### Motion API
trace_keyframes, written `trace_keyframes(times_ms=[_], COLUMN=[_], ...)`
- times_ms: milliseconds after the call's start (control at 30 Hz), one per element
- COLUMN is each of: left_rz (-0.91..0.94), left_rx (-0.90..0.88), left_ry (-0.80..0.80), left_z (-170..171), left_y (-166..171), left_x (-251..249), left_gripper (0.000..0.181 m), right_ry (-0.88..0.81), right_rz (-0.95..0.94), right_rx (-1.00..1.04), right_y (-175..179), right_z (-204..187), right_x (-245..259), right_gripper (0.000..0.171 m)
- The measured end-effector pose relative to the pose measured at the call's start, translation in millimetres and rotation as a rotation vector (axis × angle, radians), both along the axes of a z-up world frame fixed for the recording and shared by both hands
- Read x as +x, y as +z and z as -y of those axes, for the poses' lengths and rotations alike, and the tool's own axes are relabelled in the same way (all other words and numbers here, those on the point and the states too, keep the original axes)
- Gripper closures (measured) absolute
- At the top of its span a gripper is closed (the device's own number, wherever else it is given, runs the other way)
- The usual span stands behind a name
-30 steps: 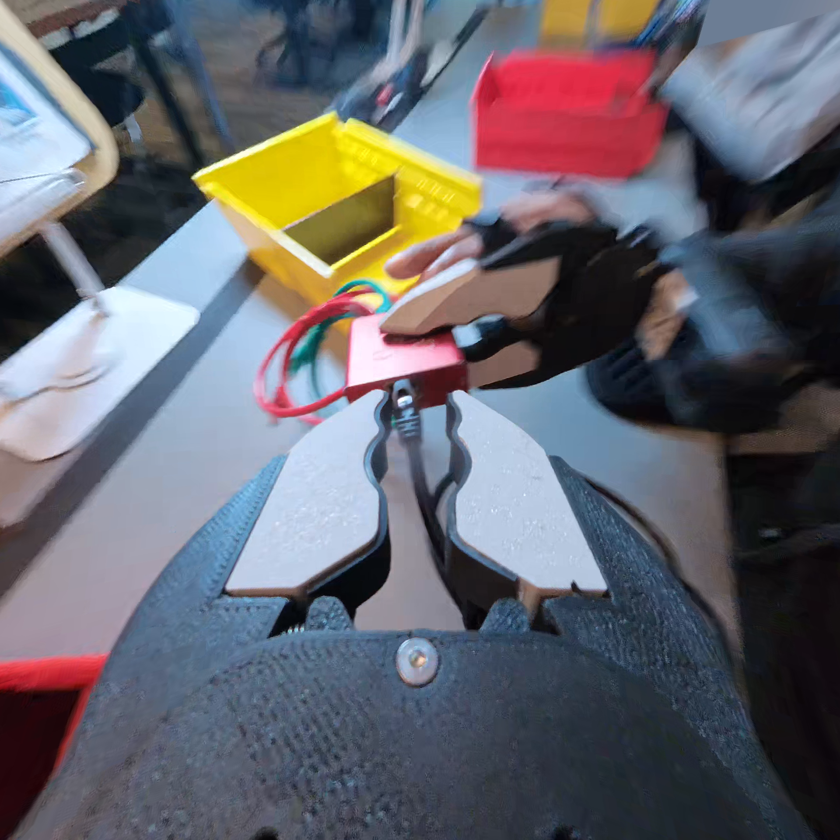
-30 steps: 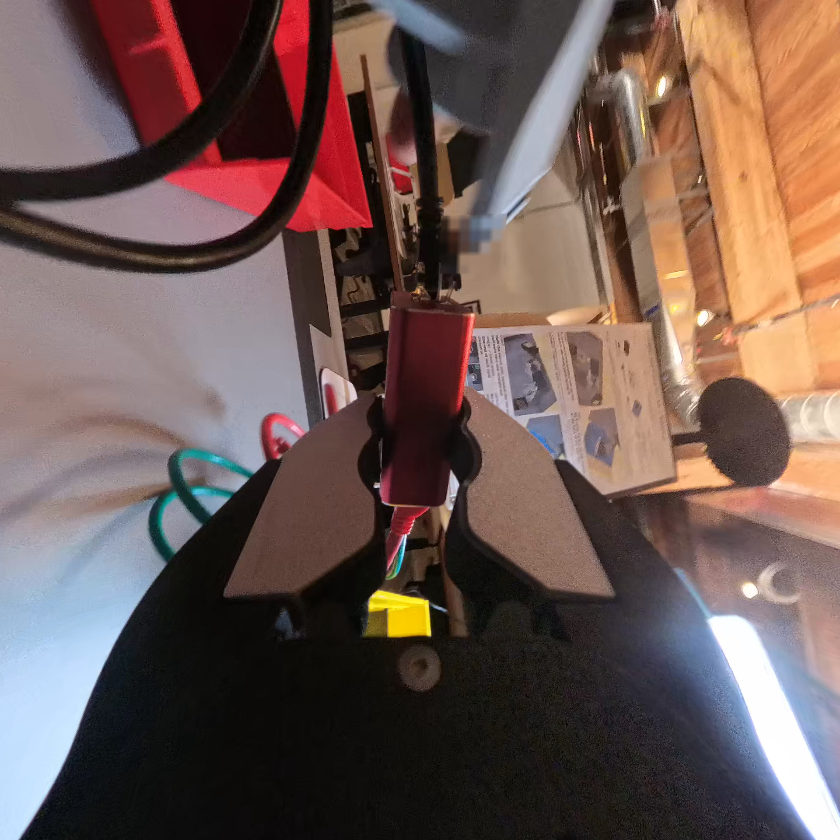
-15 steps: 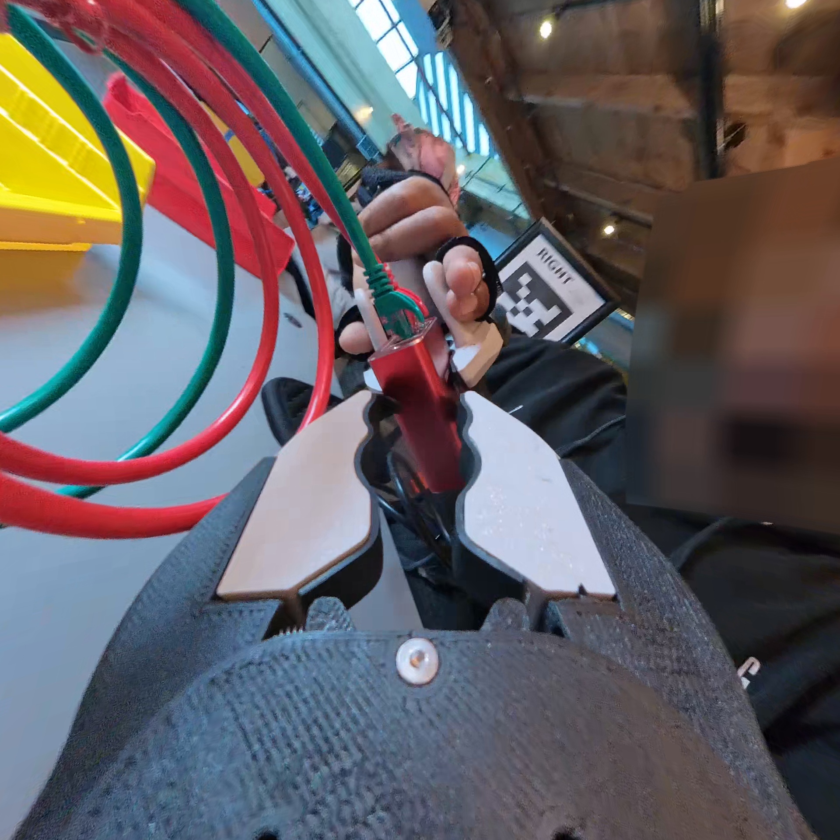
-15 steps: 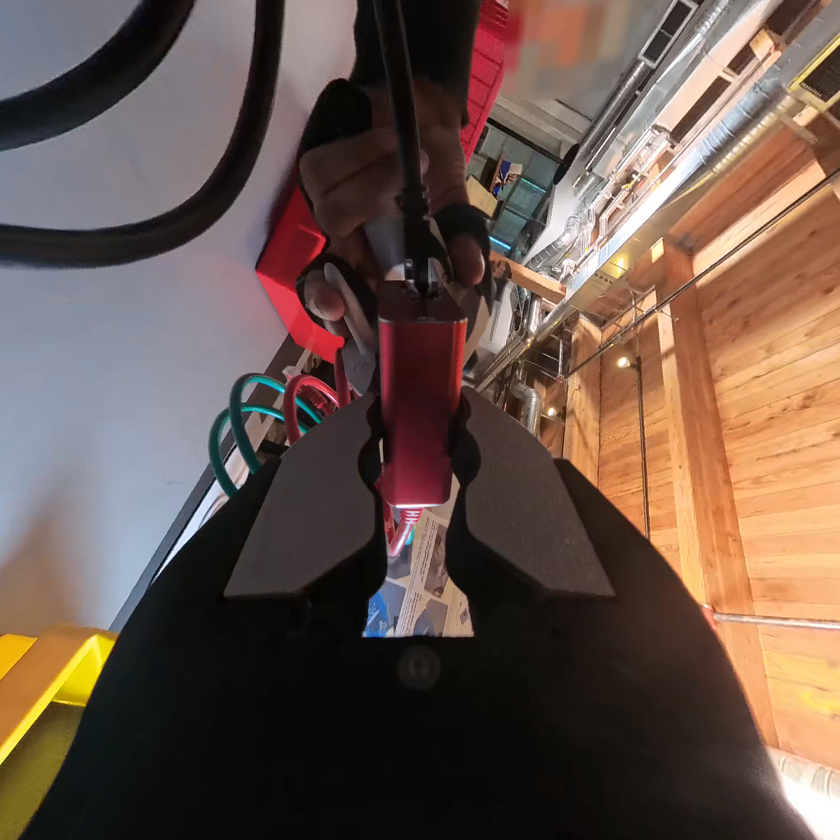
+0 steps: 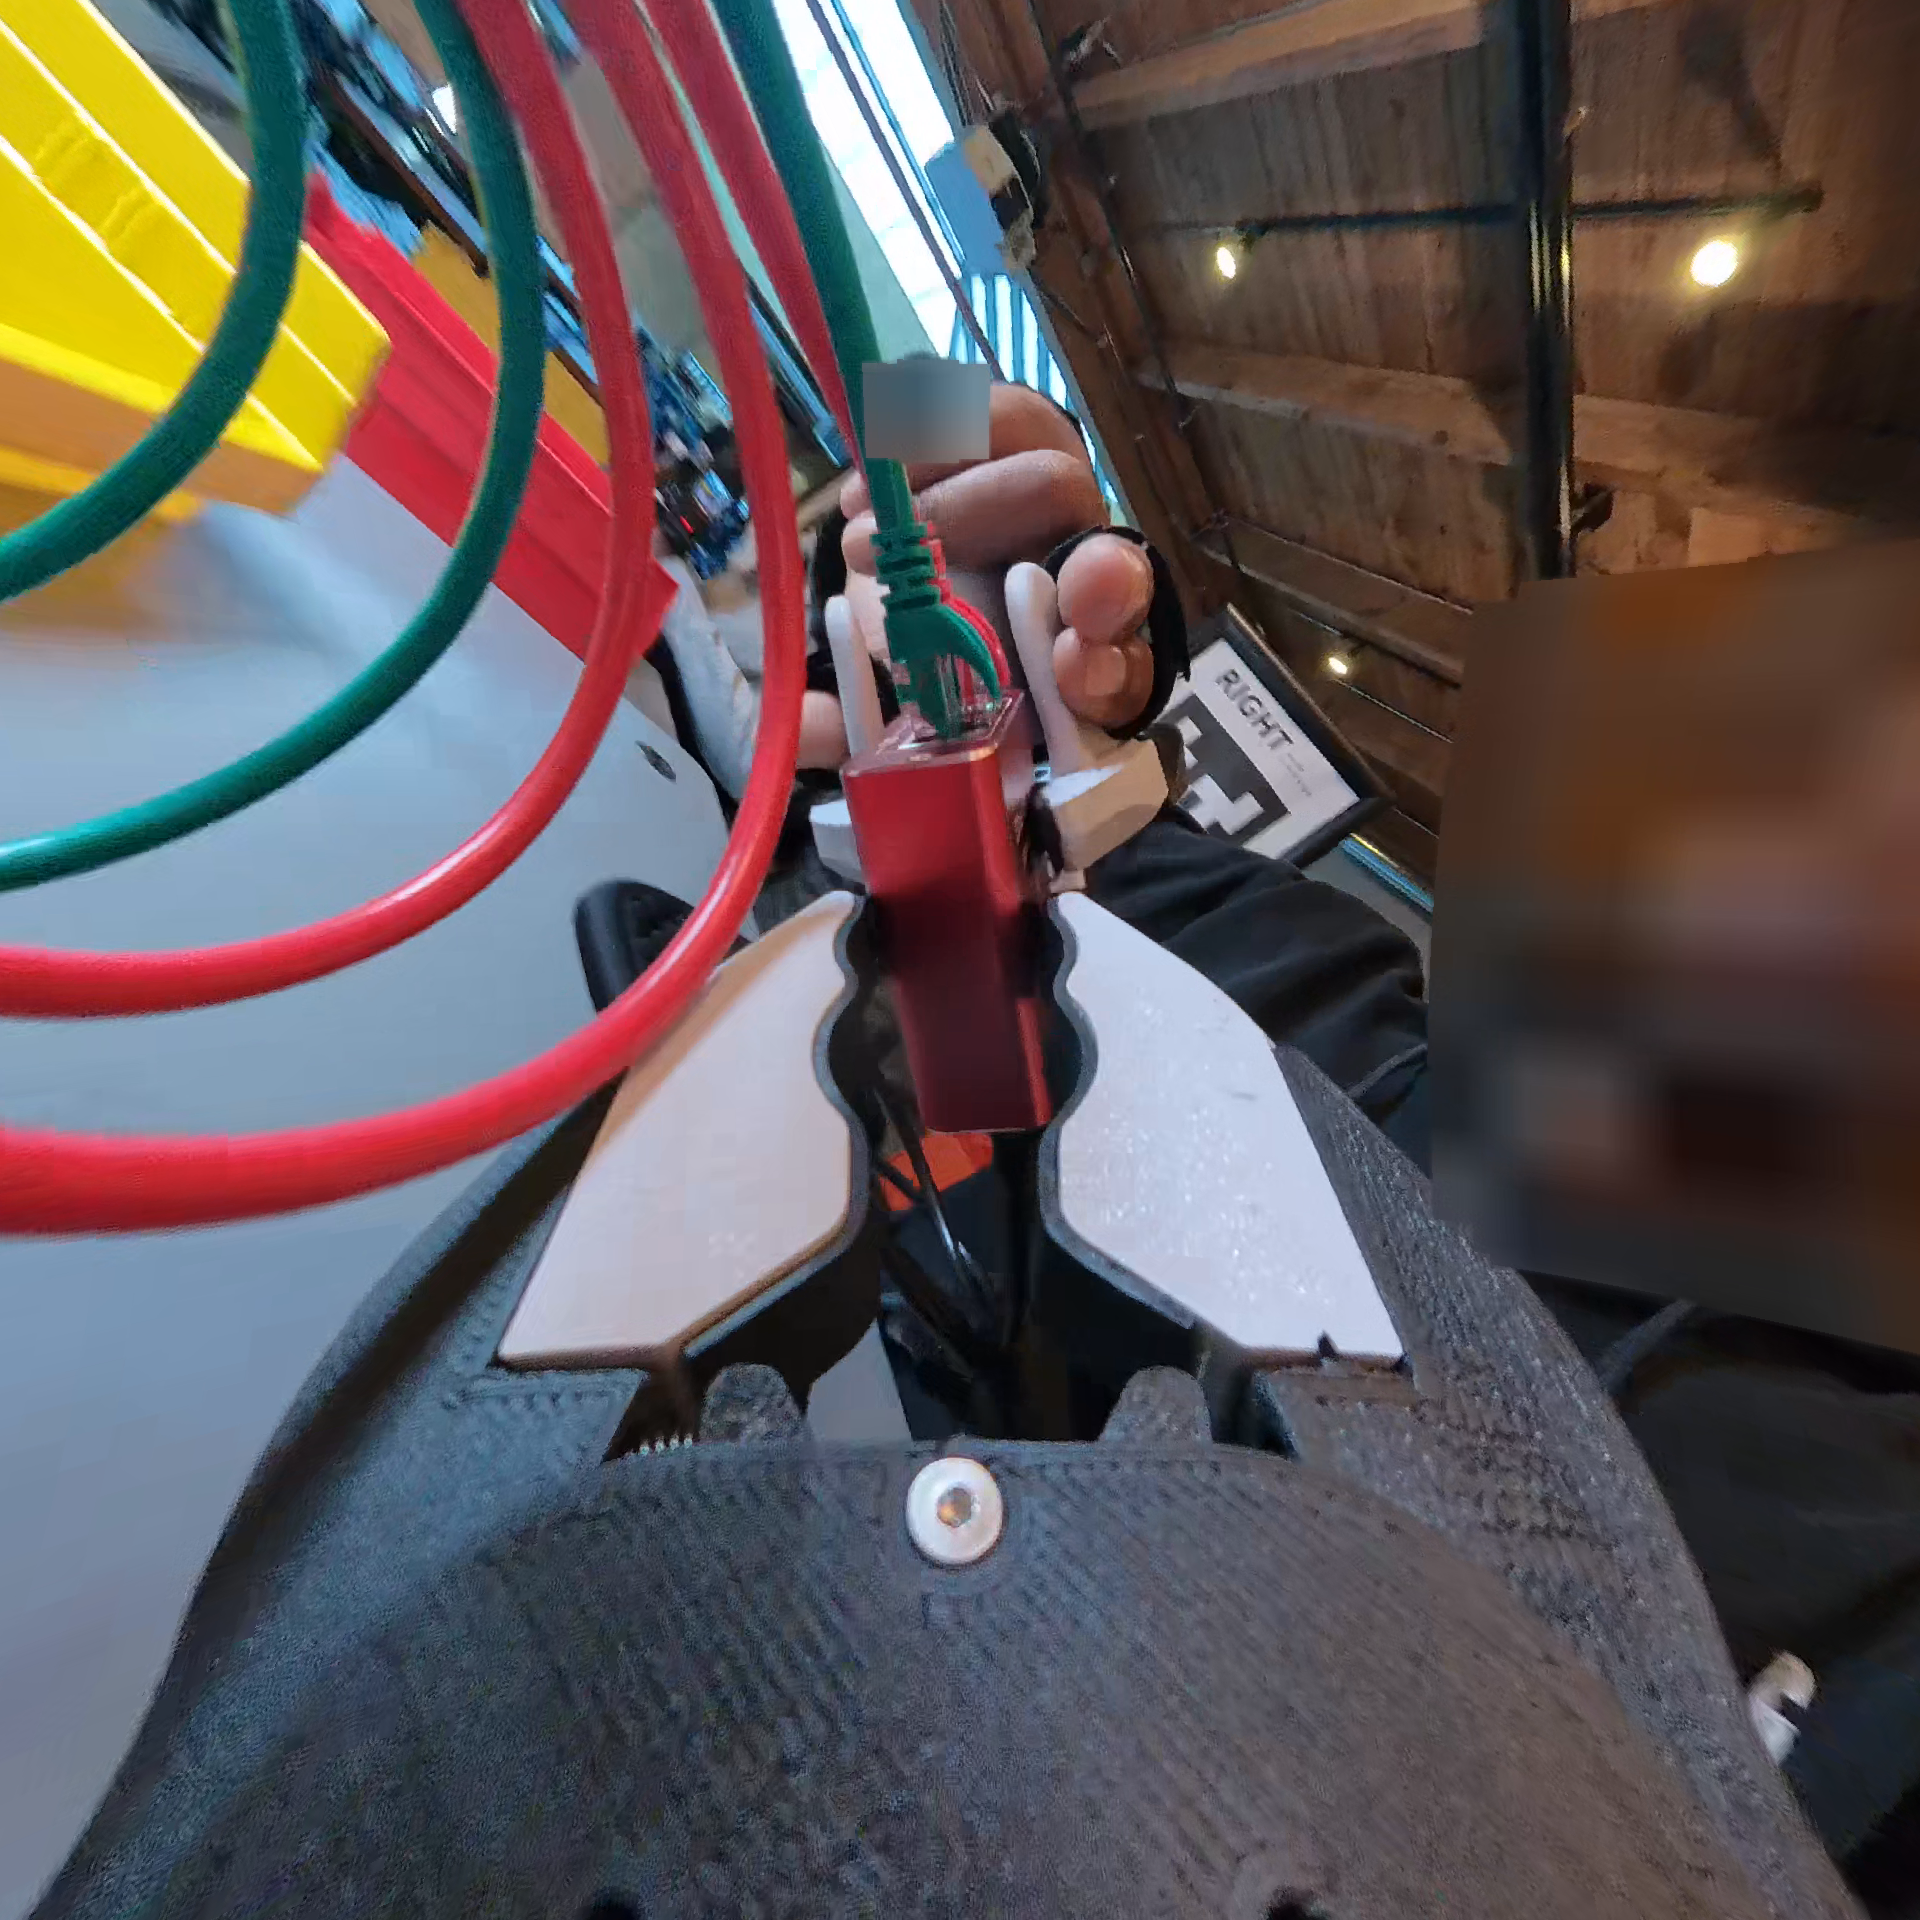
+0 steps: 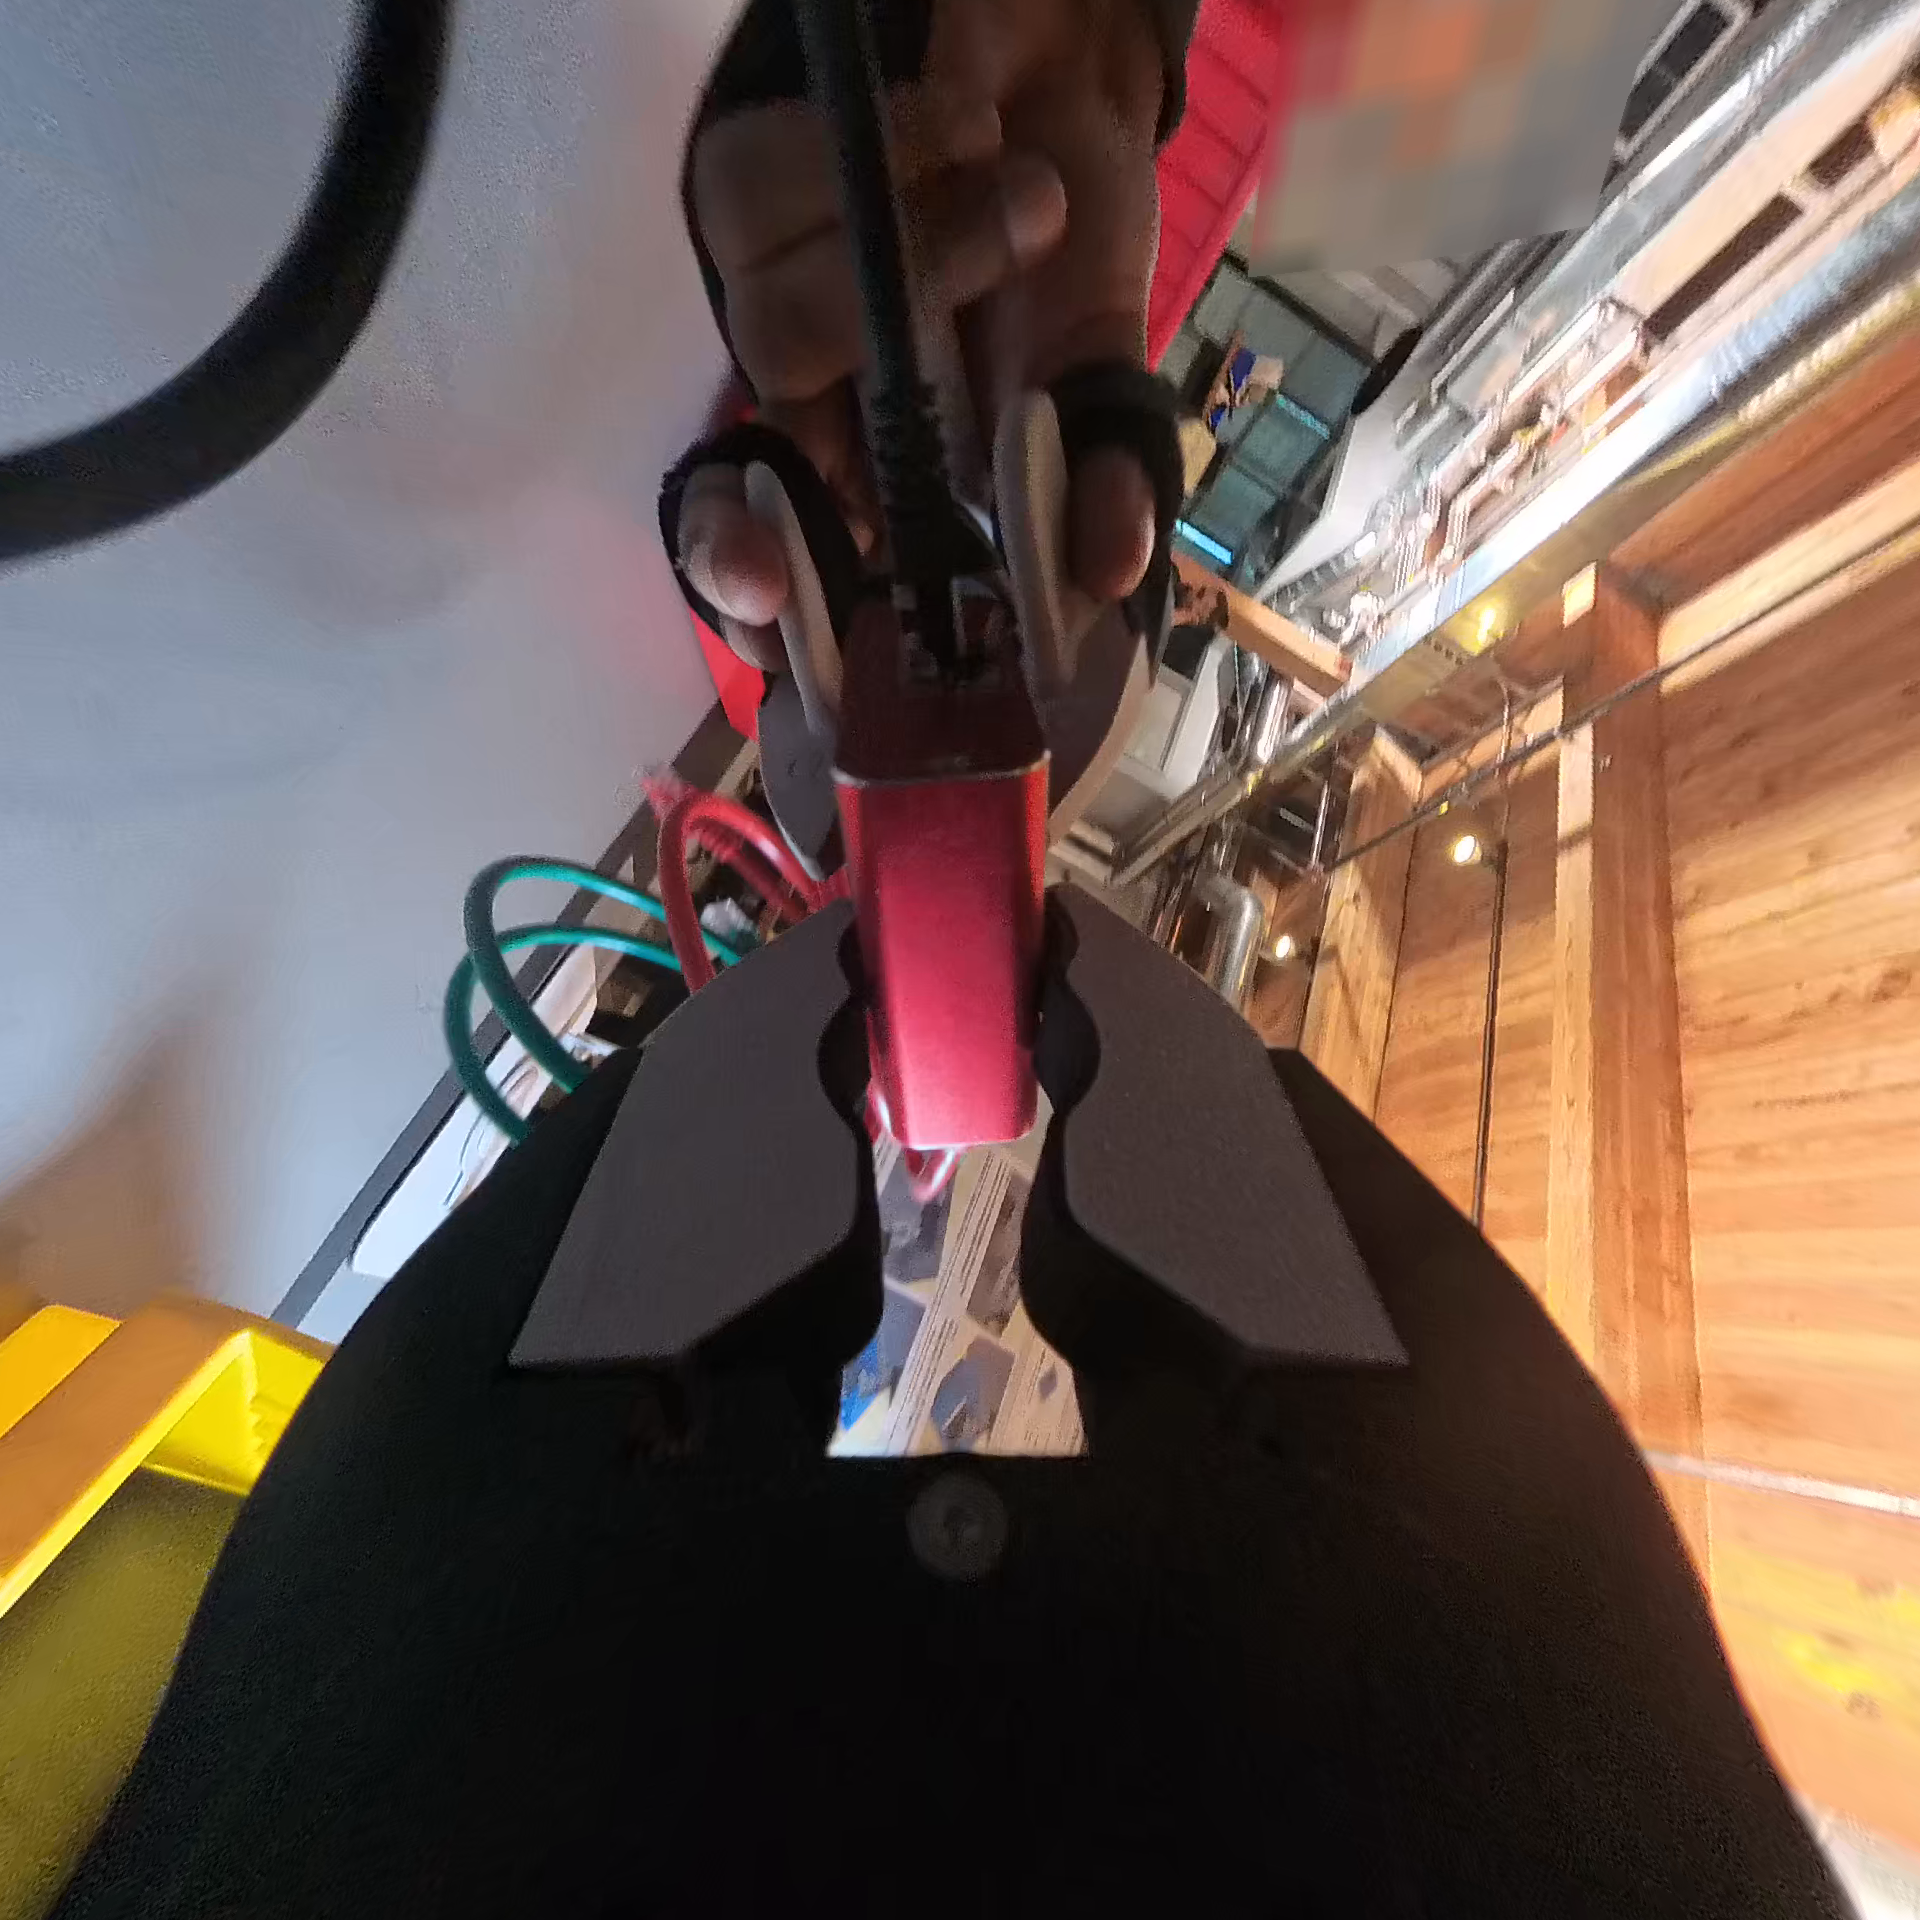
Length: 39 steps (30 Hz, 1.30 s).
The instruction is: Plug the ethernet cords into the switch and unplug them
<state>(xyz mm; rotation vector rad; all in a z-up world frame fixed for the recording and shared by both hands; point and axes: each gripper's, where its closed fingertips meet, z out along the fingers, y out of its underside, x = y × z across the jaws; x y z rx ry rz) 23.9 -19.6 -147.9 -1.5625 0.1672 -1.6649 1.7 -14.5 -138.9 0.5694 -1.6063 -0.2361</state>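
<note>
The red switch (image 5: 951, 935) is held up off the table between both grippers. My left gripper (image 5: 951, 914) is shut on one end of it. My right gripper (image 6: 948, 914) is shut on the other end, and its pale fingers (image 5: 1091, 800) show beyond the switch in the left wrist view. A green cord's plug (image 5: 925, 644) and a red cord (image 5: 623, 520) sit in the switch's far face there and loop off to the left. In the right wrist view the switch (image 6: 945, 935) has a black cord (image 6: 873, 260) in its far end.
A yellow bin (image 5: 156, 291) and a red bin (image 5: 468, 436) stand on the grey table (image 5: 208, 727). A framed marker sign (image 5: 1247, 748) and a person's dark sleeve lie beyond. In the right wrist view a yellow bin (image 6: 104, 1403) is low left and wooden walls are at the right. Less than 4 cm separates the two grippers' tips.
A second ago my left gripper was on the black cord's plug at the switch on the table. Now both grippers hold the switch, lifted and tilted upward, cords hanging.
</note>
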Motion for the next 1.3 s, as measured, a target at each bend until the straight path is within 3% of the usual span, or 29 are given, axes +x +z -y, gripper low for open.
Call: trace_keyframes(times_ms=[133, 233, 300, 400, 500, 533, 567, 667, 767, 933, 1100, 1300], left_rz=[-0.030, -0.044, -0.126, -0.220, -0.272, -0.296, -0.328, -0.395, -0.507, -0.547, -0.608, -0.444], left_rx=[0.072, 0.159, 0.240, 0.369, 0.468, 0.493, 0.513, 0.534, 0.533, 0.533, 0.550, 0.581], left_ry=[0.136, 0.276, 0.379, 0.510, 0.563, 0.569, 0.575, 0.586, 0.566, 0.517, 0.448, 0.521], left_z=[-3.1, -4.5, -5.9, -6.9, -4.8, -3.7, -3.1, 0.1, -1.8, -13.2, -25.1, -43.9], left_y=[9.2, 26.2, 34.2, 46.3, 54.4, 55.2, 54.6, 50.9, 40.8, 44.7, 46.4, 95.7], left_x=[-15.7, -42.3, -56.4, -65.5, -59.0, -55.0, -51.3, -49.9, -45.2, -35.7, -26.9, -43.3], left_gripper=[0.151, 0.152, 0.152, 0.153, 0.154, 0.154, 0.154, 0.153, 0.150, 0.144, 0.153, 0.154], right_ry=[-0.174, -0.368, -0.434, -0.351, -0.184, -0.141, -0.096, -0.030, -0.046, -0.032, -0.075, 0.029], right_rz=[-0.112, -0.007, 0.174, 0.555, 0.696, 0.721, 0.711, 0.733, 0.748, 0.765, 0.703, 0.589], right_rx=[-0.185, -0.608, -1.023, -1.626, -1.915, -1.952, -1.970, -1.943, -1.845, -1.853, -1.858, -2.038], right_y=[29.4, 32.9, 21.1, 13.2, 22.9, 23.7, 25.5, 24.3, 15.3, 13.3, 15.3, 36.7], right_z=[-30.6, -66.4, -70.3, -34.0, -5.4, 1.9, 5.4, 9.6, 7.0, 3.8, -8.9, -35.7], right_x=[-10.8, -12.0, -11.6, -11.9, -21.9, -25.8, -29.3, -28.7, -23.6, -20.2, -19.8, -14.6], right_gripper=[0.138, 0.139, 0.136, 0.124, 0.123, 0.125, 0.137, 0.140, 0.142, 0.144, 0.142, 0.133])
